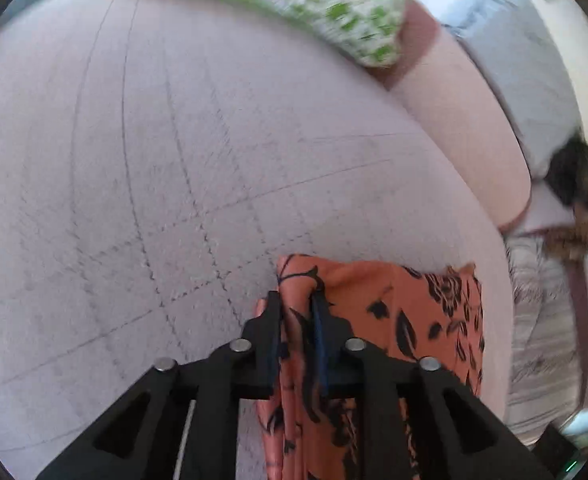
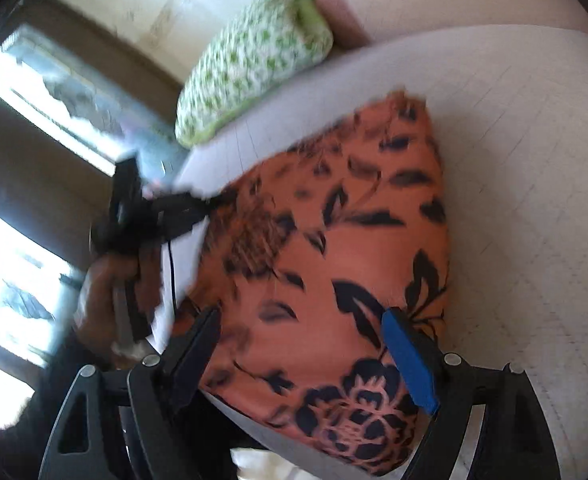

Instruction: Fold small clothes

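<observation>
Pale lilac quilted fabric with a stitched grid covers the broad cushioned seat [image 1: 142,168] that fills most of both views, with a smooth pinkish bolster [image 1: 465,120] along its far edge. On that seat lies the orange garment with a black flower and leaf print [image 2: 333,240], spread fairly flat. A green-and-white patterned cushion with a lime border [image 2: 254,60] rests near the seat's far corner, well apart from the garment.

On one side, the left gripper [image 1: 297,300] points steeply down, its black jaws drawn close together and clamped on a bunched edge of the orange garment. From the right wrist view, a person's hand [image 2: 106,280] grips its handle off the side of the seat. The right gripper [image 2: 305,316] hovers over the near end of the garment with its jaws wide apart, one blue pad [image 2: 409,360] showing; whether they touch the cloth I cannot tell.

Bright windows [image 2: 54,92] stand behind the left hand, blurred.
</observation>
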The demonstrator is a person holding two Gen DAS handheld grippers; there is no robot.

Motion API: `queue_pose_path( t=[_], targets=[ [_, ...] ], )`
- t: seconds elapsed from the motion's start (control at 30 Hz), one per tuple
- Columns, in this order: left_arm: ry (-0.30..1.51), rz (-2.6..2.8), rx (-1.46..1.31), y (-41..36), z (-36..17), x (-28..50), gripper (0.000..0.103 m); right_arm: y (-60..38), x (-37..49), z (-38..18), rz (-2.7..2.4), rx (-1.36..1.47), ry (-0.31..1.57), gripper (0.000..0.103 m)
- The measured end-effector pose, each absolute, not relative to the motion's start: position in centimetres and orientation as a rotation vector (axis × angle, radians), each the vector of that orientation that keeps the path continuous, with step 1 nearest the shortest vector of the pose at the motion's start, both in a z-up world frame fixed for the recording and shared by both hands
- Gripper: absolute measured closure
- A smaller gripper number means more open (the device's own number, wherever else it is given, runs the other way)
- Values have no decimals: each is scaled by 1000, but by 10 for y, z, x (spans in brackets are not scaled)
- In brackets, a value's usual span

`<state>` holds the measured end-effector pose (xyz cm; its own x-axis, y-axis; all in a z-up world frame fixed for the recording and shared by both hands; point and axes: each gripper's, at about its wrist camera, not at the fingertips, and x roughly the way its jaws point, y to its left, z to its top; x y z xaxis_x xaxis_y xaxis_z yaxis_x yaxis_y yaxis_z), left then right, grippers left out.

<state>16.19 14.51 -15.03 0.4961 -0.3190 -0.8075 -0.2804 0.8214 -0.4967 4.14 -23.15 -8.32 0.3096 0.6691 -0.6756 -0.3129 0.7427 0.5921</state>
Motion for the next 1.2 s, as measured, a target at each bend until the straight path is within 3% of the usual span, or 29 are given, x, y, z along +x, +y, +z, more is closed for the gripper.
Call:
queue_pose_path(
  t=[0.03,0.1,0.13,0.17,0.3,0.5,0.6,0.67,0.73,0.9,1.0,1.1,1.13,1.2],
  targets=[
    [1060,-25,-638,145,-148,161,81,-232,39,-84,677,383,1069,17],
    [1030,-14,-630,146,-140,153,67,-235,37,-84,693,380,1073,17],
    [1023,-6,-628,146,-137,145,53,-239,35,-85,701,387,1077,17],
    [1008,-22,-647,147,-131,131,49,-240,37,-86,706,395,1080,17],
    [970,-75,-630,140,-115,66,43,-241,42,-90,717,442,1081,17],
    [985,-145,-538,107,-116,-12,43,-237,42,-90,727,443,1077,17],
    [1014,-167,-582,99,-132,-15,44,-239,46,-92,734,467,1087,17],
    [1045,-144,-631,104,-147,-19,73,-242,45,-92,740,476,1091,17],
    [1026,-149,-713,112,-152,-26,82,-243,46,-94,746,485,1095,17],
    [1032,-136,-742,121,-164,-33,84,-241,48,-96,752,482,1105,17],
    [1027,-123,-609,102,-141,-30,78,-242,47,-95,745,481,1101,16],
    [979,-70,-501,90,-118,-31,55,-247,49,-90,747,505,1107,16],
    [953,-45,-479,90,-109,-32,40,-250,48,-86,748,514,1103,16],
    [906,19,-402,87,-90,-28,34,-256,48,-76,741,503,1081,16]
  ],
)
